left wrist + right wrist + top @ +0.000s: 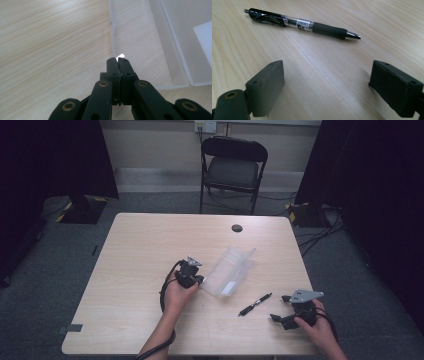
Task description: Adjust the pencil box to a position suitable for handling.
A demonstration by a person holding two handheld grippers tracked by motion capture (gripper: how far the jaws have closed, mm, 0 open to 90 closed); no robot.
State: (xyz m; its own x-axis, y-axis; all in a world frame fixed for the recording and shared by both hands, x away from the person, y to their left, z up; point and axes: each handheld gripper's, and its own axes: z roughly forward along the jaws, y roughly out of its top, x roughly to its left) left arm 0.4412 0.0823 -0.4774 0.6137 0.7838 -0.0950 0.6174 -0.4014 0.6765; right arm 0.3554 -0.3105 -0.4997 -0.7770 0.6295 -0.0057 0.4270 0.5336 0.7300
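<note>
Box-steadying step, as it appears: left tongs (118, 60) are closed on the near edge of the clear plastic box (231, 270), which lies open at mid-surface (140, 250), a white scrap showing at the tips; right tongs (325, 85) rest at the near right, jaws wide apart and empty; the black pen (302, 23) lies just beyond them, untouched, between them and the box. Next move, in likelihood, calls for the right tongs to advance, straddle the pen's barrel and close.
</note>
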